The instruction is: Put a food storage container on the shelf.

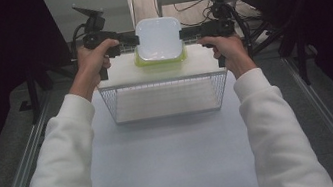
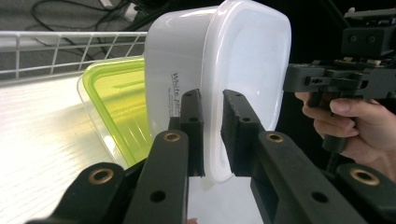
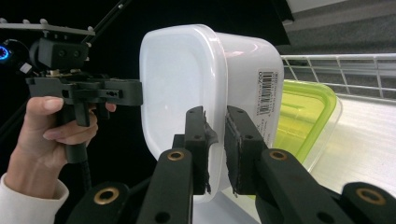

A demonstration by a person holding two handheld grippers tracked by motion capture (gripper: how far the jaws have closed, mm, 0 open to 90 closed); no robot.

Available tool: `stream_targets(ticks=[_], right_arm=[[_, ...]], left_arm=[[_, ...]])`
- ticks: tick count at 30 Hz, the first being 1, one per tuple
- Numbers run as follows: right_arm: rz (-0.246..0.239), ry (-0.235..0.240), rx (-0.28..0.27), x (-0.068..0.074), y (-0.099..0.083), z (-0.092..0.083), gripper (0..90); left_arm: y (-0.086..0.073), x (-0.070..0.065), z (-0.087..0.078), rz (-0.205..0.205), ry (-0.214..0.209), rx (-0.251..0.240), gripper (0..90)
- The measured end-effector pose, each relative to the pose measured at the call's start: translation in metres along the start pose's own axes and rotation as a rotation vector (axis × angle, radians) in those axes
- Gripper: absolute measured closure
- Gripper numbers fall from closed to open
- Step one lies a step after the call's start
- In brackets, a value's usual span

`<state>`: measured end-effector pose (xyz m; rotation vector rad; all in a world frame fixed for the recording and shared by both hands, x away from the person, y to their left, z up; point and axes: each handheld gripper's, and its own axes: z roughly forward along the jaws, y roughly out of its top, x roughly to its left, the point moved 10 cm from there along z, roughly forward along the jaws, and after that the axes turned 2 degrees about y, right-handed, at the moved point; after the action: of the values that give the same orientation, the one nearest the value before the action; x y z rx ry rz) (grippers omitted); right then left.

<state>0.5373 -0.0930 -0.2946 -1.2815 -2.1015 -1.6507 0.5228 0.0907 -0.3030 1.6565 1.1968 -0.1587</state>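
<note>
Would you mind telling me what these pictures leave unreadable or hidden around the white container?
- High view: white container covers most of the green-lidded container.
- Left gripper view: left gripper hides part of the container's printed lettering.
- Right gripper view: barcode label digits too small.

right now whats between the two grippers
The white tub, clamped by its rim between the left gripper and the right gripper, held above a green-lidded box. The high view shows it.
</note>
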Motion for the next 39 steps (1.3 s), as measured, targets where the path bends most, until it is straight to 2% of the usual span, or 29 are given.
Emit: stream_targets(ticks=[3, 4, 5, 6, 7, 8, 9, 11, 15, 16, 19, 22, 28, 30, 32, 33, 34, 36, 37, 38, 39], right_arm=[[0.019, 0.002, 0.001, 0.001, 0.002, 0.002, 78.9], [0.053, 0.002, 0.003, 0.000, 0.005, 0.004, 78.5], [0.053, 0.002, 0.003, 0.000, 0.005, 0.004, 78.5], [0.071, 0.004, 0.005, 0.000, 0.006, 0.004, 78.3], [0.116, 0.004, 0.012, -0.005, 0.007, 0.006, 76.8], [0.116, 0.004, 0.012, -0.005, 0.007, 0.006, 76.8], [0.148, 0.013, 0.008, -0.009, 0.008, 0.008, 76.6], [0.175, 0.021, -0.002, -0.012, 0.010, 0.009, 76.3], [0.213, 0.034, -0.022, -0.016, 0.013, 0.012, 75.6], [0.232, 0.035, -0.028, -0.020, 0.014, 0.014, 74.8], [0.244, 0.028, -0.030, -0.025, 0.013, 0.016, 73.6], [0.274, 0.039, -0.047, -0.030, 0.015, 0.019, 73.3], [0.287, 0.047, -0.059, -0.031, 0.015, 0.021, 72.3], [0.273, 0.037, -0.062, -0.030, 0.015, 0.022, 69.2], [0.265, 0.034, -0.070, -0.028, 0.015, 0.021, 64.9], [0.265, 0.034, -0.070, -0.028, 0.015, 0.021, 64.9], [0.240, 0.010, -0.084, -0.027, 0.016, 0.020, 59.6], [0.206, -0.009, -0.096, -0.025, 0.016, 0.018, 54.7], [0.192, -0.020, -0.100, -0.024, 0.016, 0.017, 52.6], [0.165, -0.037, -0.104, -0.023, 0.016, 0.015, 51.0], [0.165, -0.037, -0.104, -0.023, 0.016, 0.015, 51.0]], left_arm=[[0.002, 0.003, 0.000, -0.024, -0.014, 0.000, 78.9], [0.004, 0.007, 0.001, -0.066, -0.038, 0.000, 78.8], [0.004, 0.007, 0.001, -0.066, -0.038, 0.000, 78.9], [0.005, 0.008, 0.001, -0.087, -0.053, -0.001, 78.9], [0.008, 0.010, 0.003, -0.112, -0.067, -0.006, 78.9], [0.008, 0.010, 0.003, -0.112, -0.067, -0.006, 78.9], [0.009, 0.012, 0.004, -0.124, -0.073, -0.010, 78.8], [0.012, 0.015, 0.006, -0.166, -0.095, -0.021, 78.7], [0.014, 0.018, 0.008, -0.197, -0.113, -0.032, 78.0], [0.016, 0.021, 0.011, -0.218, -0.119, -0.041, 77.6], [0.017, 0.026, 0.015, -0.229, -0.100, -0.046, 75.8], [0.018, 0.029, 0.017, -0.249, -0.122, -0.067, 75.8], [0.016, 0.029, 0.017, -0.251, -0.144, -0.074, 73.2], [0.014, 0.028, 0.018, -0.235, -0.140, -0.067, 68.0], [0.015, 0.025, 0.016, -0.199, -0.141, -0.087, 62.0], [0.015, 0.025, 0.016, -0.199, -0.141, -0.087, 58.2], [0.016, 0.022, 0.012, -0.179, -0.134, -0.107, 54.1], [0.017, 0.019, 0.006, -0.155, -0.126, -0.129, 48.7], [0.017, 0.017, 0.002, -0.133, -0.116, -0.140, 46.6], [0.017, 0.017, 0.002, -0.133, -0.116, -0.140, 44.8], [0.017, 0.016, -0.001, -0.120, -0.108, -0.146, 44.8]])
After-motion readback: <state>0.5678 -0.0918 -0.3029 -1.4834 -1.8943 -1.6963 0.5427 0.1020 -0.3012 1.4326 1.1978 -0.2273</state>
